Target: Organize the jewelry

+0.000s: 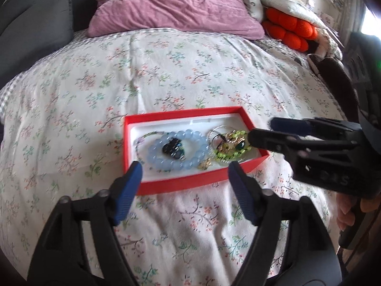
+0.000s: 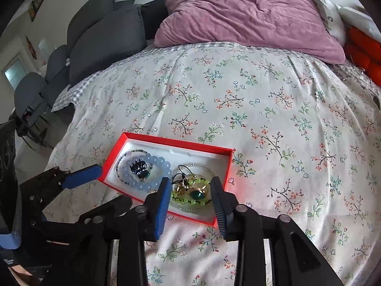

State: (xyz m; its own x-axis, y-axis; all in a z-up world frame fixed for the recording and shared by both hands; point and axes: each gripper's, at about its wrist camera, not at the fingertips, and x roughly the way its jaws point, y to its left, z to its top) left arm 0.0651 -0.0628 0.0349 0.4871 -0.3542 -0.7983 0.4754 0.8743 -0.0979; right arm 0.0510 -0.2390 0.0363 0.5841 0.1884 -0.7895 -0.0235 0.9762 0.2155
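While the red box (image 1: 190,183) of jewelry (image 1: 176,149) lies at centre frame on the floral bedspread (image 1: 166,71), the left gripper (image 1: 184,169) and right gripper (image 2: 190,186) both gape, holding nothing.

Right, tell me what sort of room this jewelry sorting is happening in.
Most likely a bedroom. The red cardboard jewelry box lies on a white floral bedspread, with a crumpled mauve pillow at the head and grey cushions beside it.
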